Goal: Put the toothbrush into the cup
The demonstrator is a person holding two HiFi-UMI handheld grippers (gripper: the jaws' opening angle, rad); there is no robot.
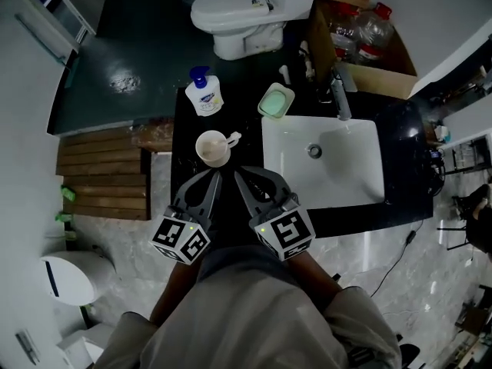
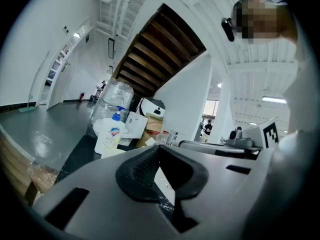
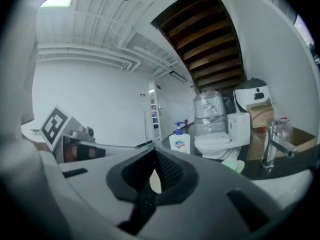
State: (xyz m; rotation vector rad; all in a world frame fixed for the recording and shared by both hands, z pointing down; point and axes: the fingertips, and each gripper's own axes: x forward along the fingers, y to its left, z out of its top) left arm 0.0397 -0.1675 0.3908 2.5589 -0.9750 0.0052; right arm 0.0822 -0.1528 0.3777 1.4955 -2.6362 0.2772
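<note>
Toothbrush [image 1: 230, 138] in cup [image 1: 213, 149], apparently clear of both jaws.

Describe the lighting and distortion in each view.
Head view: dim, the white sink glares, the dark counter loses detail. Left gripper view: heavy fisheye bending, black corners. Right gripper view: same fisheye, bright ceiling lamp.

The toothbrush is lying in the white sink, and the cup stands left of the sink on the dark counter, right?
Not quite: the head view shows the toothbrush in the cup, not in the sink. The cup does stand left of the sink on the dark counter.
</note>
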